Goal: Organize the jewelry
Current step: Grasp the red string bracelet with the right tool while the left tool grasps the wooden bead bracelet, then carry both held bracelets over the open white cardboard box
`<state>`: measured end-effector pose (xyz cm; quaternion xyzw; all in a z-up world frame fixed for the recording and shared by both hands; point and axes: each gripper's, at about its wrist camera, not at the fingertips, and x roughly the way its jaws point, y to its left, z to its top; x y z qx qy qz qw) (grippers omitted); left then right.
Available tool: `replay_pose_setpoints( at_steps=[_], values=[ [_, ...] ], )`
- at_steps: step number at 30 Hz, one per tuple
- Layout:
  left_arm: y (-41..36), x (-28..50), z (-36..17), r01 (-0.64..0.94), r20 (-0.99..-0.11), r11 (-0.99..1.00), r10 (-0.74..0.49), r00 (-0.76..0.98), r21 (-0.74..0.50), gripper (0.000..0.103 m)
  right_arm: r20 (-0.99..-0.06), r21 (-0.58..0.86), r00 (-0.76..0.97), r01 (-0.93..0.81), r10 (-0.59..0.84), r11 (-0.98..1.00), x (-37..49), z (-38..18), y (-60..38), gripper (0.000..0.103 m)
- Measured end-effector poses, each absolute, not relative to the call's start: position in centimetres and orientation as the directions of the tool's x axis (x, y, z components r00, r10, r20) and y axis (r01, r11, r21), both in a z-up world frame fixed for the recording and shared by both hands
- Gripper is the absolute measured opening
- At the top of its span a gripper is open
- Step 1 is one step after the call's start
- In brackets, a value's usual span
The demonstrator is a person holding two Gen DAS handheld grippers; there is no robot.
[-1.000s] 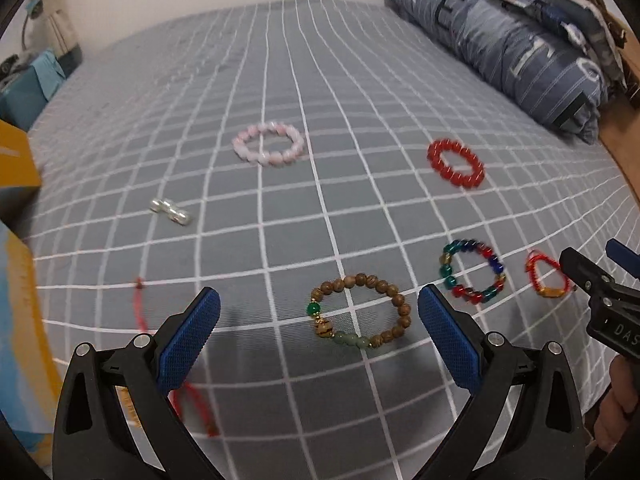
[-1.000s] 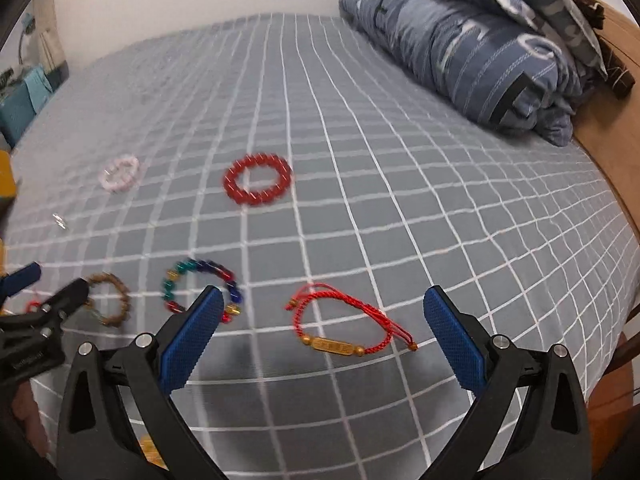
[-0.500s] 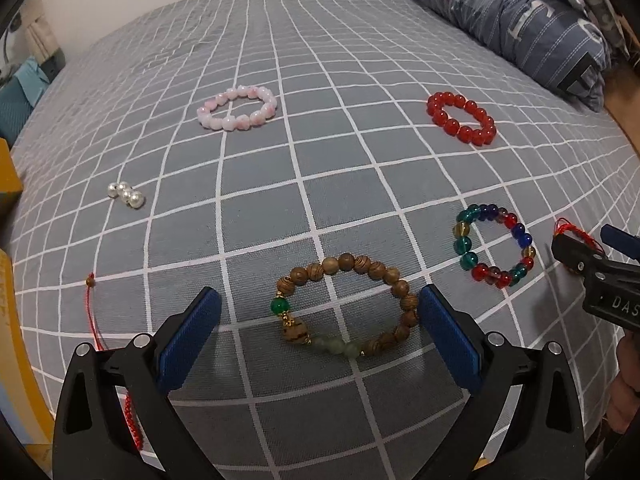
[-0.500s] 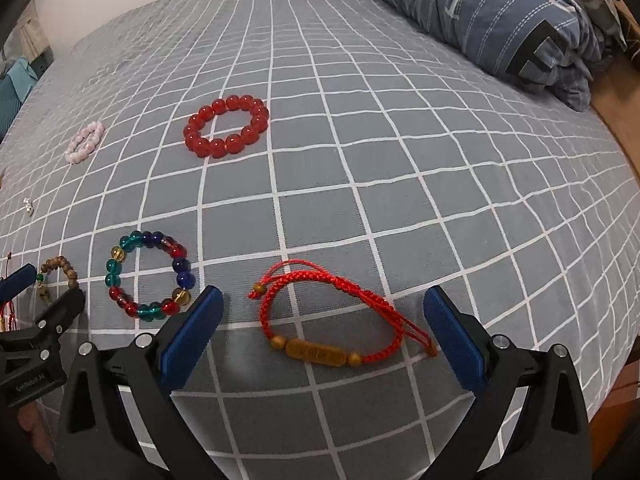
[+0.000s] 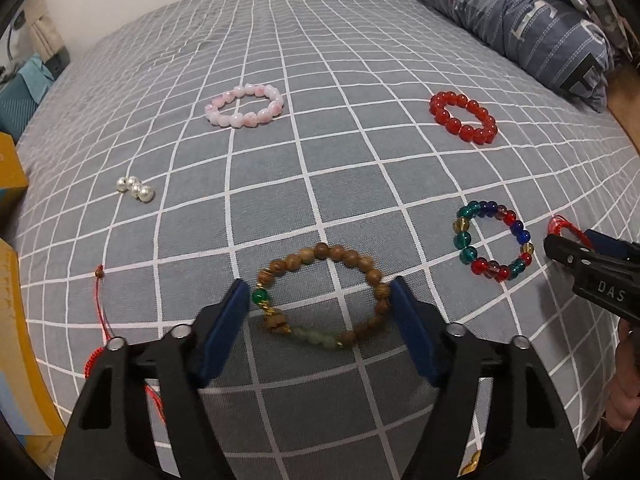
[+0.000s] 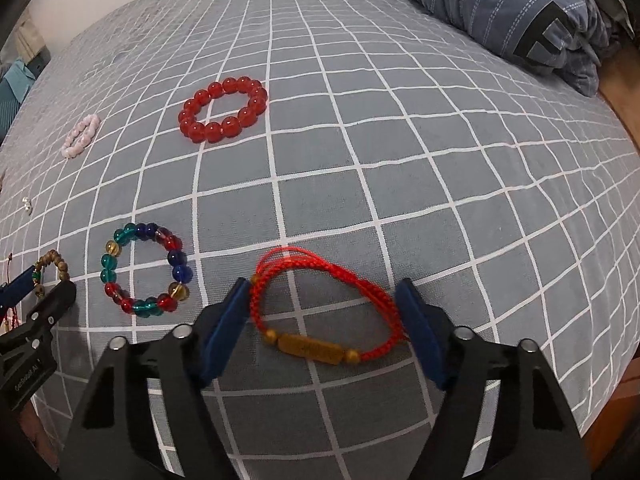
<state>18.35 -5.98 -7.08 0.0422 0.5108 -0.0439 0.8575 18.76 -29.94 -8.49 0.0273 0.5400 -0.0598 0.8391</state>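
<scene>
My left gripper (image 5: pixel 320 300) is open, its blue pads on either side of a wooden bead bracelet (image 5: pixel 362 261) with green beads on the grey checked bedspread (image 5: pixel 320 80). My right gripper (image 6: pixel 324 304) is open, its pads either side of a red cord bracelet (image 6: pixel 320 280) with a gold bar. A multicoloured glass bead bracelet (image 6: pixel 146 268) lies between the two grippers; it also shows in the left wrist view (image 5: pixel 492 240). A red bead bracelet (image 5: pixel 464 118), a pink bead bracelet (image 5: pixel 244 106), a few pearl beads (image 5: pixel 136 189) and a red string (image 5: pixel 102 304) lie farther out.
A folded blue striped duvet (image 5: pixel 520 20) lies at the bed's far right. Yellow cardboard boxes (image 5: pixel 12 320) stand along the left edge. The wooden bed frame (image 6: pixel 624 92) shows at the right. Teal fabric (image 5: pixel 24 92) sits far left.
Both grippers have moved down and forward to the bedspread. The pads now flank the wooden bracelet and the red cord bracelet, and the jaws have narrowed somewhat.
</scene>
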Motion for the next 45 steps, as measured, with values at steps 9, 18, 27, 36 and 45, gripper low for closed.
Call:
replay_pose_setpoints(
  at_steps=[9, 18, 27, 36, 45],
  values=[
    [-5.3, 18.1, -6.8, 0.085, -0.889, 0.996, -0.023, 0.457, 0.018, 0.017, -0.909, -0.011, 0.411, 0.147, -0.071, 0.989, 18.3, -8.3, -30.0, 0.033],
    [-4.9, 17.9, -6.6, 0.077, -0.89, 0.997, -0.032, 0.455, 0.004, 0.01, -0.901, -0.054, 0.419, 0.148, -0.112, 0.987, 18.1, -8.1, -29.6, 0.007],
    [-4.7, 17.6, -5.8, 0.07, -0.874, 0.997, -0.051, 0.484, -0.02, 0.01, -0.874, -0.027, 0.478, 0.133, -0.088, 0.991, 17.4, -7.1, -30.0, 0.006],
    [-4.4, 17.1, -4.5, 0.062, -0.848, 0.997, -0.069, 0.525, -0.043, 0.01, -0.837, -0.029, 0.54, 0.12, -0.089, 0.992, 16.6, -6.0, -29.3, 0.006],
    [-4.4, 16.1, -2.4, 0.073, -0.806, 0.995, -0.094, 0.585, -0.064, 0.01, -0.764, -0.021, 0.641, 0.092, -0.075, 0.996, 15.5, -3.9, -28.3, 0.006]
  ],
)
